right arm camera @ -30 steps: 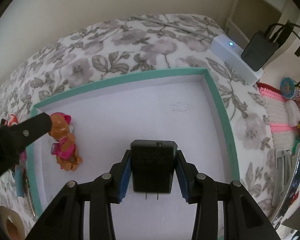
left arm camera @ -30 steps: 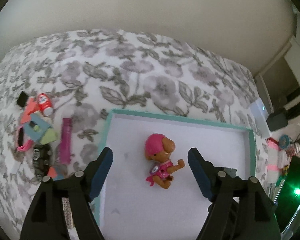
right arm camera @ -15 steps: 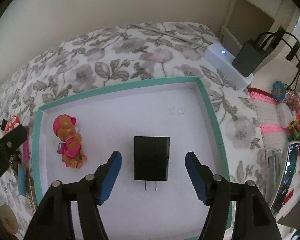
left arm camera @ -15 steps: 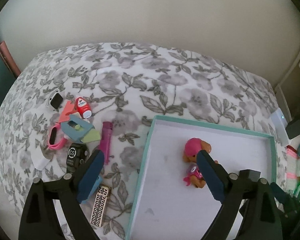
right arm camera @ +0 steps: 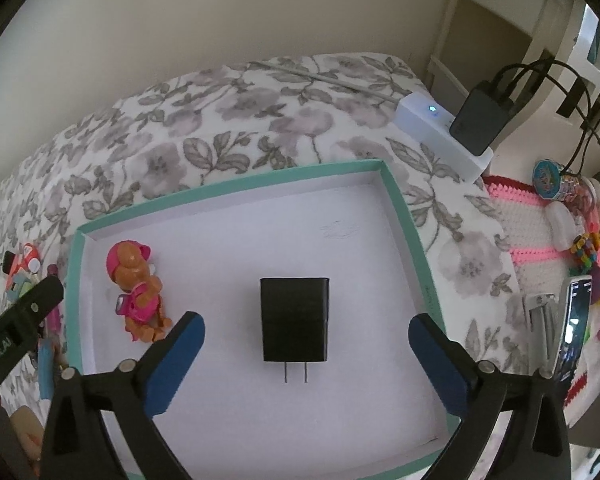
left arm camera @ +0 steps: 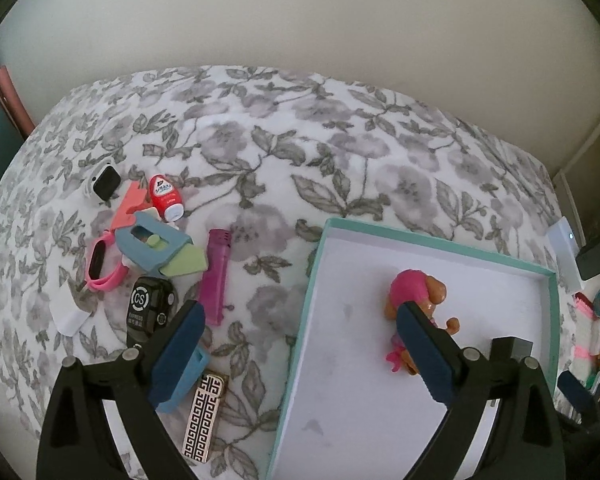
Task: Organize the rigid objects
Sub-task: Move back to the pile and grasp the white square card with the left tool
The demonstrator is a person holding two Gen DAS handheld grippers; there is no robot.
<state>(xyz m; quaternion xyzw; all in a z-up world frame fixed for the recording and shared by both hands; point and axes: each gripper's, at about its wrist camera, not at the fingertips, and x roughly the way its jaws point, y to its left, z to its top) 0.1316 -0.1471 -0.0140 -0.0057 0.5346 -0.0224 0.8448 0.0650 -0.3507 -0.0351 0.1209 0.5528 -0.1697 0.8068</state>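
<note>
The right gripper hangs wide open over the tray, its jaws having just been opening, with the charger lying free between them on the tray floor, prongs toward the camera; a second ago the pads clamped it. The toy lies near the tray's left wall, apparently already sorted. The left gripper, also wide and empty, has swung off the tray toward the pile on the bedspread, seemingly for the next pick; earlier it framed the toy.
</note>
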